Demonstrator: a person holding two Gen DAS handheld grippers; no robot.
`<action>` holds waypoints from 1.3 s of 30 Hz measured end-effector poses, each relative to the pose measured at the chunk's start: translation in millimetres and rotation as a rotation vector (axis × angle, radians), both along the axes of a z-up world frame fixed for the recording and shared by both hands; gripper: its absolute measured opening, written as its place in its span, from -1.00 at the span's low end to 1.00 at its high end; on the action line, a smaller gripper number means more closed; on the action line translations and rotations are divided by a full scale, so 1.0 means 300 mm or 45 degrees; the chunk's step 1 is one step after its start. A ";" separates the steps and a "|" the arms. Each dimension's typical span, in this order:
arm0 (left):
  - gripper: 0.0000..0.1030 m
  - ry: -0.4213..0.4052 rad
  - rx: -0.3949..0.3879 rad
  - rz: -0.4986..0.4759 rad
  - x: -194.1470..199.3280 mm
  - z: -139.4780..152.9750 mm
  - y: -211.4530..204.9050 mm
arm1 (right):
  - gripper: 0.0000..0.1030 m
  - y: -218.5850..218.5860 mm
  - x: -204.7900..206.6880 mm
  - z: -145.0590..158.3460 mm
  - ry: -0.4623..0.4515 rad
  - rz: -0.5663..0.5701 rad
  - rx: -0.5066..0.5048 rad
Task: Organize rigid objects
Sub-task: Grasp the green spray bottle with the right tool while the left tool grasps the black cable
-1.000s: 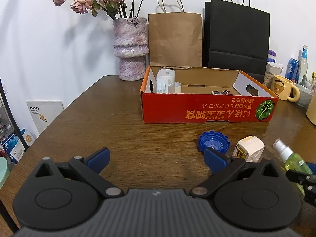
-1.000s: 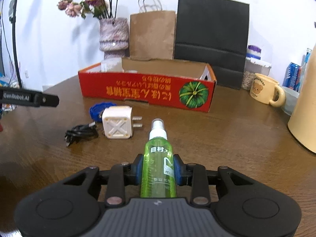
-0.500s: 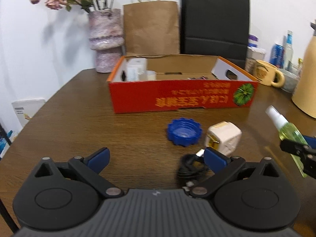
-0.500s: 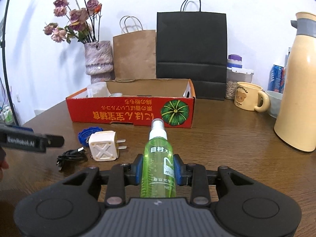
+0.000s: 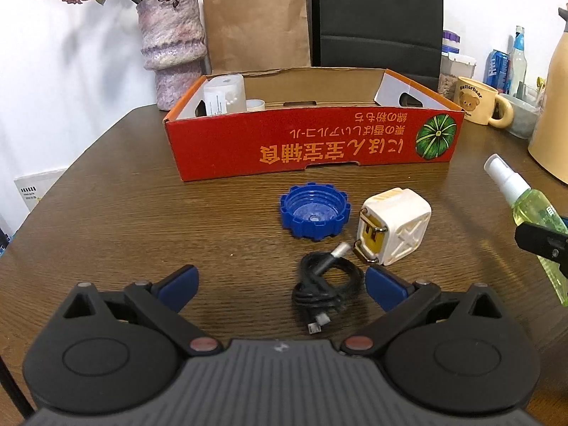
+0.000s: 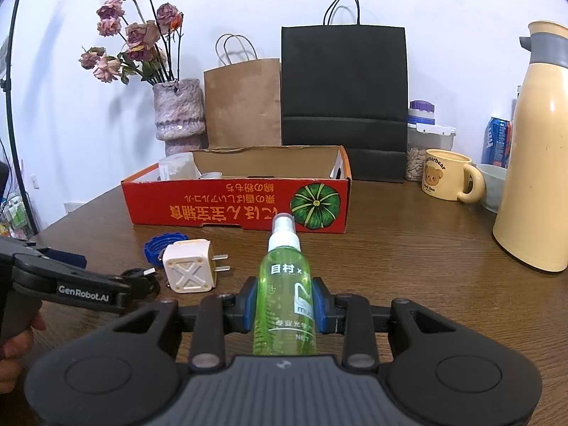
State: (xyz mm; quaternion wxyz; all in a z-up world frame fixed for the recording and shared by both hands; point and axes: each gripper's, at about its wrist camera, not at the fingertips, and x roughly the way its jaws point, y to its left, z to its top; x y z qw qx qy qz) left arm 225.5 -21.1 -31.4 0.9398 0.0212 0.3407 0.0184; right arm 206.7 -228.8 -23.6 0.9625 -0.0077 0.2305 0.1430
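My right gripper is shut on a green spray bottle, held above the table; the bottle also shows at the right edge of the left wrist view. My left gripper is open and empty, low over the table, with a coiled black cable between its fingers. A blue cap and a white plug adapter lie just beyond it. The red cardboard box stands behind them and holds a white container at its left end. The left gripper shows at the right wrist view's left.
A vase of dried flowers, a brown paper bag and a black bag stand behind the box. A bear mug, jar, cans and a tall cream thermos crowd the right side.
My left gripper pulled back and tilted down, so the cable now lies between its fingers. My right gripper rose with the spray bottle, still shut on it.
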 end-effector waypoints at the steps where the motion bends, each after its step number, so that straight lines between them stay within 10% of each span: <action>1: 0.85 0.004 -0.008 -0.007 0.001 -0.002 -0.001 | -0.41 0.001 0.001 -0.001 0.002 -0.001 -0.002; 12: -0.19 0.002 -0.049 -0.042 0.000 -0.008 -0.002 | -0.41 0.006 0.005 -0.004 0.005 -0.001 -0.014; 39: -0.26 -0.122 -0.071 -0.008 -0.057 0.051 0.034 | -0.41 0.012 -0.018 0.001 -0.038 -0.006 -0.026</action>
